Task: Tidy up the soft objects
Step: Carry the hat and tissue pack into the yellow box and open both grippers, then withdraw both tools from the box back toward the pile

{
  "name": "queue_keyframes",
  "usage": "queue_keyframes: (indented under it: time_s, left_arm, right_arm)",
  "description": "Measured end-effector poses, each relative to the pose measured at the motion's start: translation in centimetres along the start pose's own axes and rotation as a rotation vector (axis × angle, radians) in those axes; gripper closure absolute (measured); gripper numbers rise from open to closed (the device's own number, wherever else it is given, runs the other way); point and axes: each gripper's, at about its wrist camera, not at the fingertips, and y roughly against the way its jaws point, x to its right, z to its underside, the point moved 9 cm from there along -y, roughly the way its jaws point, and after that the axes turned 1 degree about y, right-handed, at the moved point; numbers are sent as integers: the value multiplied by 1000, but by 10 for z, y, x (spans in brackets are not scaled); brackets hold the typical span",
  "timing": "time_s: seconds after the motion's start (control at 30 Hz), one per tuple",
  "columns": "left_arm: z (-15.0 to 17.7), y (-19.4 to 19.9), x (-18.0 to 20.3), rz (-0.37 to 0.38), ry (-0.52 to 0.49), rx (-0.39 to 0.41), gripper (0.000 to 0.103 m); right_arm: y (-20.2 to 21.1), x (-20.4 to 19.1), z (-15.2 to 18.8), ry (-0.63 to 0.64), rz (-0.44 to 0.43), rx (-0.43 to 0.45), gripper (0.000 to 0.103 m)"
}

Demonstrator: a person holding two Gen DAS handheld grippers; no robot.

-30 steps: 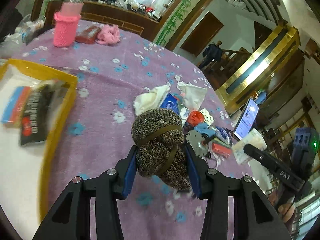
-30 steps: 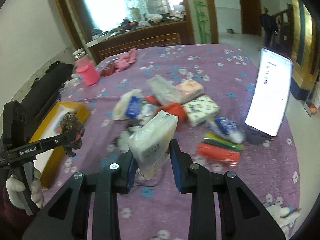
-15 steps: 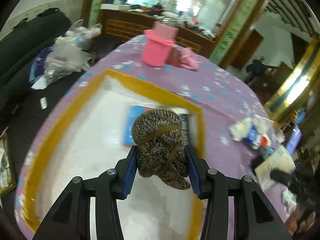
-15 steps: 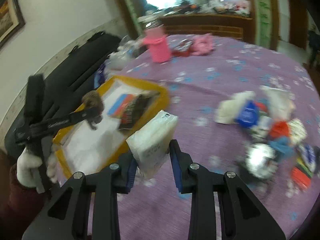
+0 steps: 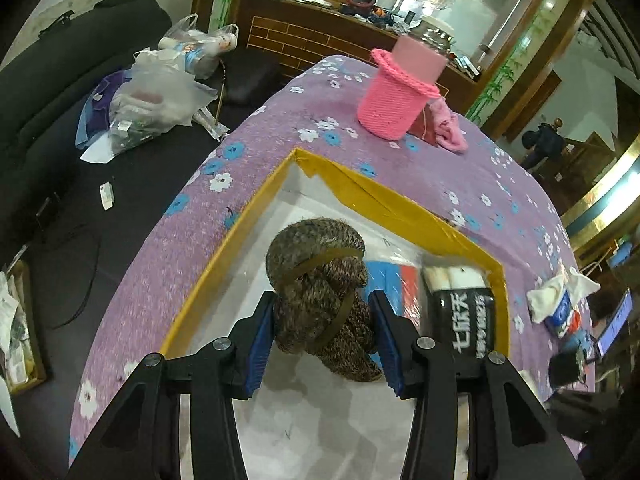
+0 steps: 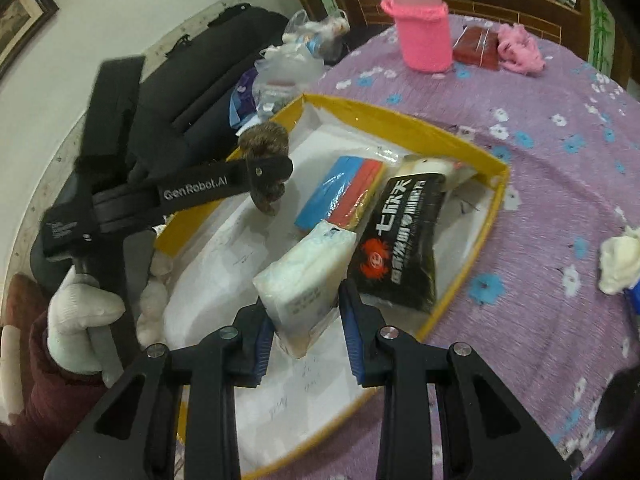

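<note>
Overhead, the left claw [image 5: 322, 330] was clamped on a knotted brown knit bundle [image 5: 320, 300] above the yellow-rimmed tray [image 6: 472, 248]; alongside, the right claw [image 6: 306, 326] gripped a white tissue pack [image 6: 304, 276] over that tray.

In the right wrist view the tray [image 6: 496, 184] sits on the table [image 6: 560, 208] at the centre of the frame, with a flat packet [image 6: 344, 190] and a printed pouch [image 6: 404, 240] lying side by side inside it, the pouch to the right. The knitted bundle [image 6: 264, 148] hangs over the tray's upper left part, and the tissue pack [image 6: 308, 280] is above its lower middle. Behind the tray, at upper centre, stands a knit-sleeved cup [image 6: 424, 36], with a wallet [image 6: 478, 46] and a cloth [image 6: 520, 54] to its right; a rag [image 6: 620, 260] lies at the right edge.
</note>
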Motion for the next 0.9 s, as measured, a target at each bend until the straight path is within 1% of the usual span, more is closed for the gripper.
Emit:
queue_keyframes:
  time_s: [0.13,0.17,0.23,0.27,0.3,0.37,0.4,0.5,0.63,0.77,0.9]
  left_arm:
    - [-7,-9,-2,11,4,7,57]
    - [-8,-11,-3,9,4,11,55]
    - [-8,-12,-4,13,8,17,47]
    - [-9,-12,-3,22,12,18,41]
    - [-8,-10,-3,29,15,22,39]
    - [-8,-6,-1,52,25,28,35]
    - [-8,-3,0,64,32,32,34]
    - [-7,8,1,78,47,47,32]
    - [-6,27,5,79,48,85,30]
    - [0,47,15,85,34,117,29]
    - [17,64,38,113,-2,120,24]
  right_arm:
    - [-22,2,-5,-12,8,-29,74]
    - [-25,2,-6,-14,9,-31,74]
    - [-28,4,-8,-11,11,-29,71]
    - [-29,5,-9,-17,14,-27,65]
    - [-30,7,-9,-26,14,-27,56]
    - [-31,9,-10,-52,8,-33,47]
    - [-29,10,-11,-60,3,-29,45]
    - [-25,14,-15,-81,0,-4,45]
    - [-14,18,-17,-97,0,20,45]
    - [13,23,-12,-96,11,68,45]
    - [49,31,-5,-82,34,131,45]
